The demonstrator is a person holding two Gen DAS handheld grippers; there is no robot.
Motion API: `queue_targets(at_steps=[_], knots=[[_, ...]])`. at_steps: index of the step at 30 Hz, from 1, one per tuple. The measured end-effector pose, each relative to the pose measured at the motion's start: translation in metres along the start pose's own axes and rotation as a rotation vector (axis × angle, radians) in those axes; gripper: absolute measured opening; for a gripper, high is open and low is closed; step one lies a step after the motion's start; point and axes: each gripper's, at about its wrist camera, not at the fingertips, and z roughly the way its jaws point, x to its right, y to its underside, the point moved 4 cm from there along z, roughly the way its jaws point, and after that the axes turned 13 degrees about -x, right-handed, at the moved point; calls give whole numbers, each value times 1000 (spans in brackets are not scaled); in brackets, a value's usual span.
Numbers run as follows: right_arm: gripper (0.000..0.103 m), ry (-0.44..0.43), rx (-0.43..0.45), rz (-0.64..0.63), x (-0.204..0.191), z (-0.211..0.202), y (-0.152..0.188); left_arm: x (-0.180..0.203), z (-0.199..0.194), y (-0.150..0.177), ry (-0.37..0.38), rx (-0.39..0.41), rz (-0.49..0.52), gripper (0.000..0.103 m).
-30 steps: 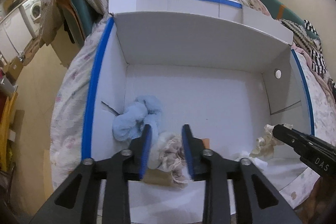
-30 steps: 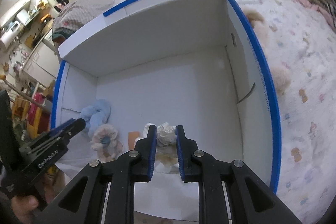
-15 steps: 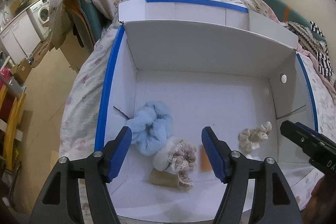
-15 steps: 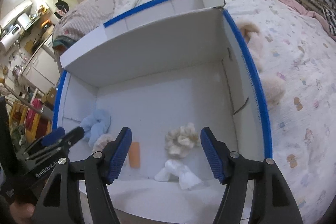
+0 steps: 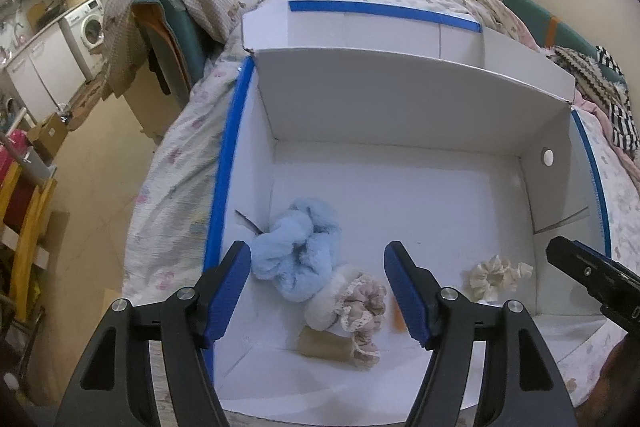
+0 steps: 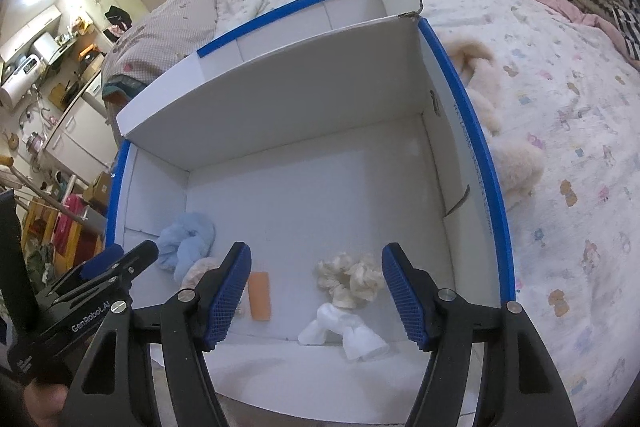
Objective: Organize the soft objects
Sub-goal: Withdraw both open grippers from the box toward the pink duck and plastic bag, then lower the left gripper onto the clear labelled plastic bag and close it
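Both claws have just been opening, and the soft things they were pinching a moment ago are now lying loose in the white cardboard box point(image 5: 400, 99). Now the left gripper point(image 5: 318, 293) is standing wide over the box's near left corner, its blue ridged pads point(image 5: 224, 291) touching nothing. Below it a fluffy blue scrunchie point(image 5: 294, 251) is lying by the box's left wall, and a pink lacy scrunchie point(image 5: 356, 311) is touching it on the near side, resting on a small brown tube point(image 5: 324, 345). The right gripper point(image 6: 316, 293) is standing wide too, holding nothing. Under it a crinkly cream scrunchie point(image 6: 350, 277) is sitting on the box floor, with a smooth white folded piece point(image 6: 344, 331) just beside it, nearer the box's front edge. A flat orange strip point(image 6: 260, 295) is lying between the two piles
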Motion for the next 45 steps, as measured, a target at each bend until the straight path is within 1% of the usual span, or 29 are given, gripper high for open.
queue_targets(at_steps=[11, 13, 15, 16, 18, 20, 24, 29, 32, 35, 37, 40, 42, 45], knots=[[72, 7, 32, 15, 2, -16, 14, -10, -35, 17, 21, 65, -12, 68], [71, 11, 34, 11, 2, -20, 20, -13, -38, 24, 34, 56, -16, 70], [72, 11, 37, 5, 1, -23, 26, -11, -40, 30, 51, 39, 12, 70], [72, 14, 41, 0, 0, -26, 29, -11, -41, 32, 38, 39, 28, 70], [71, 22, 49, -11, -2, -30, 34, -15, -46, 35, -3, 59, 27, 70], [71, 27, 58, -18, -3, -34, 39, -22, -51, 41, -2, 71, 9, 71], [71, 23, 63, -14, -2, -39, 50, -32, -52, 58, 6, 61, -15, 71], [71, 37, 64, -23, 0, -45, 65, -30, -48, 74, -24, 36, 31, 71], [72, 49, 60, -36, 2, -47, 75, -33, -47, 85, -31, 23, 37, 71], [71, 40, 32, -37, 2, -44, 82, -36, -43, 95, -20, -2, 37, 71], [71, 49, 4, -49, 0, -37, 85, -36, -40, 100, -6, -24, 36, 71], [71, 46, -56, -75, -6, -22, 88, -36, -29, 106, 18, -83, 30, 71], [71, 51, -92, -86, -10, -11, 89, -37, -23, 108, 18, -108, 17, 71], [71, 36, -145, -88, -14, 6, 92, -39, -12, 109, 2, -144, 1, 71]])
